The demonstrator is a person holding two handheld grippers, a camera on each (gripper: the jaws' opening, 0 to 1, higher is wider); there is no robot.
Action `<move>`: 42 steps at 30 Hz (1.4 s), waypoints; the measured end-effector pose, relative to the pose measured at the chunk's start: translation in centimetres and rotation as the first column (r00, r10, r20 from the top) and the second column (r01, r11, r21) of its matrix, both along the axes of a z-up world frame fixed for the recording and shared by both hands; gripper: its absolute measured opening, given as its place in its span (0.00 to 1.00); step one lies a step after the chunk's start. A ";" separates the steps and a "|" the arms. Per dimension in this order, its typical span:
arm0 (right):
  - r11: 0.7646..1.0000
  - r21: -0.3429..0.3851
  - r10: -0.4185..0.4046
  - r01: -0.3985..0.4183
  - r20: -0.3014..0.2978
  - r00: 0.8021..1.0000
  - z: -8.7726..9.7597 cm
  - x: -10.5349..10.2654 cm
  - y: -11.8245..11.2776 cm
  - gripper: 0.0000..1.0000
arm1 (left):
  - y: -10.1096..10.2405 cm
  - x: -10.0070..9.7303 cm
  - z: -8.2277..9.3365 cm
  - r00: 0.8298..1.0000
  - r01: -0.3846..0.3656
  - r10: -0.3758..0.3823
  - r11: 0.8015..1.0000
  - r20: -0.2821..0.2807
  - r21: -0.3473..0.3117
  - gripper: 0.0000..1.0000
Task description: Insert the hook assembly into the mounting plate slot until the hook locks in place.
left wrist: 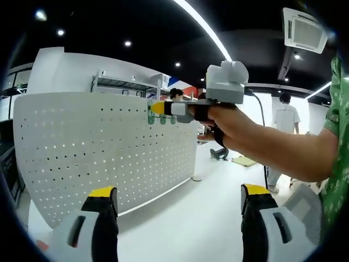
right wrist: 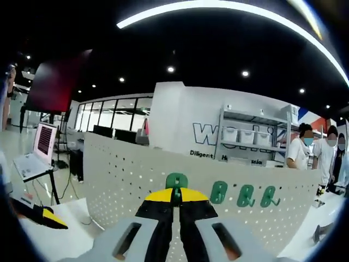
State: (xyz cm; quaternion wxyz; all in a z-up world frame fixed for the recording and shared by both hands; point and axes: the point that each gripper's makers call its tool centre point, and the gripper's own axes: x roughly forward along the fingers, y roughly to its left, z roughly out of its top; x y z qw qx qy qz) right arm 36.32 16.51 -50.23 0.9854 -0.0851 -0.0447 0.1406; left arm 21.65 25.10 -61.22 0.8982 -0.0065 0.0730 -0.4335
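A bright showroom with a dark ceiling and strip lights surrounds a white perforated mounting plate (left wrist: 103, 147) standing upright. At its top edge, the right gripper (right wrist: 176, 195) has its jaws pressed together on a green hook (right wrist: 176, 182), with three more green hooks (right wrist: 244, 195) hanging just beside it. The left gripper (left wrist: 177, 199) hangs back from the plate, jaws spread apart. People stand beyond the plate.

A white pegboard (right wrist: 125, 174) dotted with small holes is carrying green hooks (right wrist: 245, 195) beyond the right gripper's (right wrist: 175, 195) yellow-tipped black jaws.
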 end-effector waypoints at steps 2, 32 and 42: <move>1.000 -0.004 -0.008 0.008 0.000 1.000 0.0 0.6 -0.1 0.01 | 0.2 0.2 -0.1 1.000 -0.002 0.002 1.000 -0.004 -0.001 0.95; 0.995 0.033 -0.095 0.096 -0.006 0.995 -0.4 5.2 -0.8 0.01 | 1.4 1.1 -1.5 0.999 -0.015 0.015 1.000 -0.034 -0.005 0.92; 0.994 0.034 -0.100 0.100 -0.003 0.995 -0.7 5.7 -0.8 0.01 | 1.4 1.4 -1.8 0.999 -0.013 0.013 1.000 -0.041 -0.008 0.90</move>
